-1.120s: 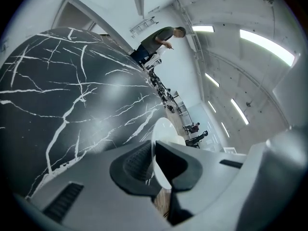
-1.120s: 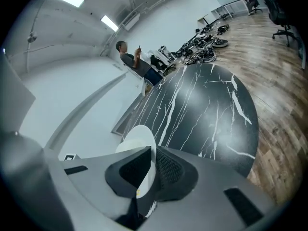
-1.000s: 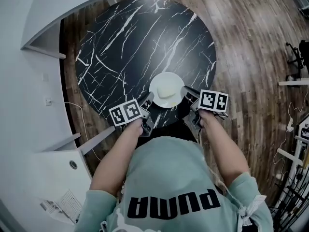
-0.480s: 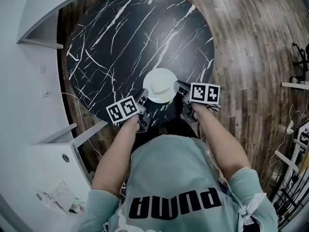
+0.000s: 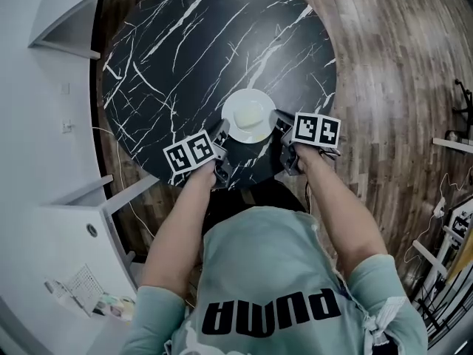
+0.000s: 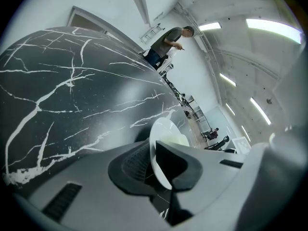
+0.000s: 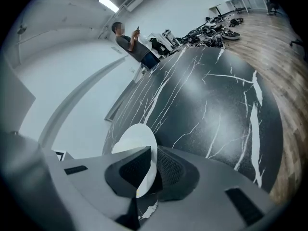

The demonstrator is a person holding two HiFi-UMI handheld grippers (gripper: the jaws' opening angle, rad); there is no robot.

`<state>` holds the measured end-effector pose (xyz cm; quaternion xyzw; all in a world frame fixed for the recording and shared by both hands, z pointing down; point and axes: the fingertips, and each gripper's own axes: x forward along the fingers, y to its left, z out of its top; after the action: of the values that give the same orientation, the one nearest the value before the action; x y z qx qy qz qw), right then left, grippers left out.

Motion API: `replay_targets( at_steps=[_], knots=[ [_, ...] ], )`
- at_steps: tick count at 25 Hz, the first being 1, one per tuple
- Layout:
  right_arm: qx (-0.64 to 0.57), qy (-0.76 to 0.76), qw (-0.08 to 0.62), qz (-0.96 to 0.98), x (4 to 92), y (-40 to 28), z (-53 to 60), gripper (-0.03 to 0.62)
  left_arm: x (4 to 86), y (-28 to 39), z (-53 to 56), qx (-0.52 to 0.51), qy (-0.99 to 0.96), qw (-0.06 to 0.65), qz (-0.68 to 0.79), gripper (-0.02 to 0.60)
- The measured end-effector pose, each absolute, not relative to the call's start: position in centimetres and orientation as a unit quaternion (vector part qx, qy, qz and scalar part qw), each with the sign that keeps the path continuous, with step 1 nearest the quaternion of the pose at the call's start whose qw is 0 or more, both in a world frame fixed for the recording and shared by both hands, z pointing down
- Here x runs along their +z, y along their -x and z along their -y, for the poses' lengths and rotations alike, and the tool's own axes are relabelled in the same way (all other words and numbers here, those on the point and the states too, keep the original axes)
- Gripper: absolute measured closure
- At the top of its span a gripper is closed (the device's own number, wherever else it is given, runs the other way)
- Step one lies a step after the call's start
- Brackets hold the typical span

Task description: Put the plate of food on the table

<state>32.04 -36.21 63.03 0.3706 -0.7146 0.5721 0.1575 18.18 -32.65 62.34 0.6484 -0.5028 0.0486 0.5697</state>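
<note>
A white plate [image 5: 249, 116] with a pale yellow food [image 5: 250, 113] is held over the near part of the round black marble table [image 5: 185, 58]. My left gripper [image 5: 222, 137] is shut on the plate's left rim [image 6: 156, 150], and my right gripper [image 5: 280, 125] is shut on its right rim [image 7: 144, 170]. In both gripper views the thin white rim sits clamped between the ribbed pads. I cannot tell whether the plate touches the tabletop.
The table [image 6: 62, 90] stands on a wooden floor [image 5: 384, 80]. A white curved wall and counter [image 5: 44, 161] run along the left. A person [image 7: 132, 42] stands beyond the far side of the table. Equipment lies at the floor's far edge.
Both grippers have carried the plate forward, farther in over the table, and the view has shifted with them. The grips on the rim are unchanged.
</note>
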Motion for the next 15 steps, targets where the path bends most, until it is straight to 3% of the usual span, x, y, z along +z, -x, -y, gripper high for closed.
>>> replay_targets(
  at_steps=[15],
  knots=[
    [0.524, -0.404, 0.199, 0.723, 64.0, -31.7, 36.6, 0.556, 64.3, -18.0, 32.7, 0.144, -0.657, 0.529, 0.517, 0.534]
  ],
)
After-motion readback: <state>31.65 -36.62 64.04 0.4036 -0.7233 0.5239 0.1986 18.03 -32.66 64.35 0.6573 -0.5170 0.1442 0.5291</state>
